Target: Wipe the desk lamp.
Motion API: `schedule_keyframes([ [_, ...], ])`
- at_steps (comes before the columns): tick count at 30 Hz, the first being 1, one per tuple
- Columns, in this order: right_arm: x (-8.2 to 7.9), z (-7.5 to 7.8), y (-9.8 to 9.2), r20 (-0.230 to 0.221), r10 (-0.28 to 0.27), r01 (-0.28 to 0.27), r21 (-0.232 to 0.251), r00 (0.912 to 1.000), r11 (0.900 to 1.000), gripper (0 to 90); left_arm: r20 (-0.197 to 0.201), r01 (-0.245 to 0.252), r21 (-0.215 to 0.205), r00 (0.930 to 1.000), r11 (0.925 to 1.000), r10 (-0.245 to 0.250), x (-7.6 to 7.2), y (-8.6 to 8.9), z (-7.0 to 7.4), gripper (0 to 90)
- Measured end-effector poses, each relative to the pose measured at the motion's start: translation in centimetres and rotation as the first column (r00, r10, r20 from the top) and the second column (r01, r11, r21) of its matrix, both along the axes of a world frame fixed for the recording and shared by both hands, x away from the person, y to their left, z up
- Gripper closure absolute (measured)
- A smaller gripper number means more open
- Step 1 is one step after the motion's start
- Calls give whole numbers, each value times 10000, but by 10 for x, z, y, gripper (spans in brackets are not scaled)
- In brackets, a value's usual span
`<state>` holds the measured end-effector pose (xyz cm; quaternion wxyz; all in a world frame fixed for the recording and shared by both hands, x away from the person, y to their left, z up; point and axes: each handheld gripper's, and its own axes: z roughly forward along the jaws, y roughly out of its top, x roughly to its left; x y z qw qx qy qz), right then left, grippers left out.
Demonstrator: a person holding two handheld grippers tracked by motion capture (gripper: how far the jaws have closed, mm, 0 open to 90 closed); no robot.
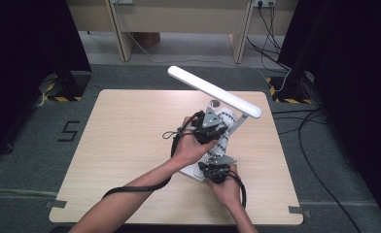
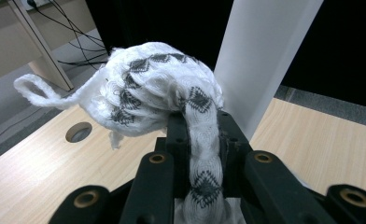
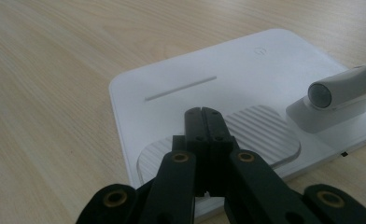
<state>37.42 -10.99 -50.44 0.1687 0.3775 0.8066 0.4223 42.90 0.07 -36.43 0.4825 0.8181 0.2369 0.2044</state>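
A white desk lamp stands on the table with its long bar head (image 1: 215,91) raised. Its flat base (image 3: 209,70) carries a ribbed oval pad (image 3: 265,130). A white knitted cloth with black diamonds (image 2: 158,88) hangs against the lamp's slanted arm (image 2: 265,56). My left gripper (image 2: 202,126) is shut on a strand of that cloth, close to the arm; in the high view this gripper (image 1: 213,127) sits above the base. My right gripper (image 3: 204,114) is shut with nothing in it, its tips over the ribbed pad, and it sits at the near edge of the base (image 1: 216,170).
The lamp's lower arm joins a hinge block (image 3: 340,91) at the base's edge. A round cable hole (image 2: 78,132) lies in the wooden table (image 1: 125,141) behind the lamp. Cables trail from both grippers across the table.
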Motion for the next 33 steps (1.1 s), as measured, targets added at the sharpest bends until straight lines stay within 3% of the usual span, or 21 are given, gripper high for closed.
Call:
schedule_keyframes([
  [33, 1, -1, 0, 144, 81, -81, 13, 9999, 10000, 900, -319, -477, -96, 9984, 9988, 474, 14, 1, -20, 787],
])
